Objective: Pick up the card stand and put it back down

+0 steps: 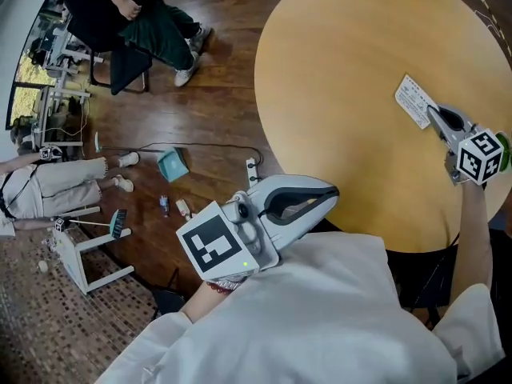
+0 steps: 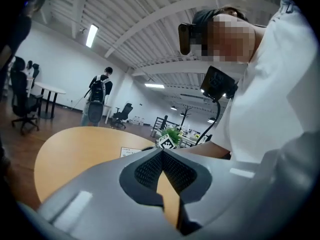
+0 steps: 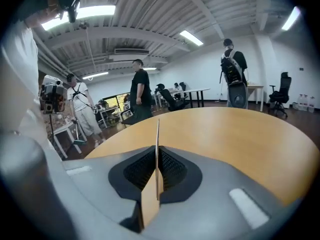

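**A:** At the right side of the round wooden table (image 1: 344, 70), where is the card stand (image 1: 414, 100)?

**B:** It is in the right gripper (image 1: 436, 112). That gripper's own view shows the jaws pressed together on the thin card, which is seen edge-on and stands up between them.

**A:** Is it off the table?

**B:** I can't say for sure. In the head view the white card sticks out past the jaw tips over the tabletop, at a tilt. Whether its lower edge touches the wood isn't clear.

**A:** And the left gripper (image 1: 324, 192)?

**B:** It is held close to the person's body at the near edge of the table, well apart from the card. Its jaws meet at the tips with nothing between them.

**A:** So how far along is the task?

**B:** I'd judge the grasp is made, so the picking up is under way or done. What's left is setting the stand back on the table and letting go.
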The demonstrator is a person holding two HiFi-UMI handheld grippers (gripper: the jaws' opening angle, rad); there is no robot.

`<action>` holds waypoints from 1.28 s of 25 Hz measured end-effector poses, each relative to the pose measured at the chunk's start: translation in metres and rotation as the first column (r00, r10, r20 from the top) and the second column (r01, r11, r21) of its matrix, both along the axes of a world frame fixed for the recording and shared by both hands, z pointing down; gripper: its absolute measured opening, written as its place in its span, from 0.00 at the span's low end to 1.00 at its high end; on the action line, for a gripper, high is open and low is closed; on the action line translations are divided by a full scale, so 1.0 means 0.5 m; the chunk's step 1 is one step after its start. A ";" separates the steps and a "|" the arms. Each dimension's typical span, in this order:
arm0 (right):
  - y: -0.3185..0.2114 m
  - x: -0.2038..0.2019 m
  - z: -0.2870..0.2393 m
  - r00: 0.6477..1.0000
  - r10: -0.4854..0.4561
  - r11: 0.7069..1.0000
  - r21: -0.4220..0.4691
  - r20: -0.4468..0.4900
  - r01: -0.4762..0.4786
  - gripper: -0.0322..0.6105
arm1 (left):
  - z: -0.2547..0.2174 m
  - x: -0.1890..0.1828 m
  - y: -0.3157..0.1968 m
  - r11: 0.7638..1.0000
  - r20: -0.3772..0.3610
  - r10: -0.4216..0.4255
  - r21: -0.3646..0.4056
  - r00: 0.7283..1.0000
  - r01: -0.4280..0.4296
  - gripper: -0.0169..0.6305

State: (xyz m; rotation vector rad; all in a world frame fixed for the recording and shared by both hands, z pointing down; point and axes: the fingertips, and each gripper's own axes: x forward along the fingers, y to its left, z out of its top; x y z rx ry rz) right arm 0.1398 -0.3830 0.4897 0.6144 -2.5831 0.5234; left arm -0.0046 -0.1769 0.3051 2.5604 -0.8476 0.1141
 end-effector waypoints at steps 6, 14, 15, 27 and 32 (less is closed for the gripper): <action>-0.024 0.015 0.053 0.996 -0.069 0.998 0.016 0.050 0.068 0.08 | 0.049 0.015 0.024 0.998 -0.006 -0.023 -0.058 1.000 0.022 0.01; -0.027 0.011 0.053 0.988 -0.081 0.996 0.054 0.130 0.075 0.10 | 0.057 0.054 0.059 0.992 0.015 0.022 -0.127 1.000 -0.020 0.01; -0.032 0.013 0.052 0.987 -0.079 0.996 0.056 0.143 0.071 0.12 | 0.057 0.057 0.062 0.990 0.016 0.028 -0.136 0.999 -0.025 0.01; -0.028 0.098 0.047 0.923 0.374 0.910 0.156 0.095 -0.385 0.47 | 0.084 0.001 0.071 0.996 -0.016 0.034 -0.077 0.999 -0.036 0.01; 0.161 0.062 -0.017 0.898 0.413 0.893 0.123 0.152 -0.432 0.46 | 0.074 -0.001 0.131 0.995 -0.081 0.100 -0.013 0.992 -0.102 0.01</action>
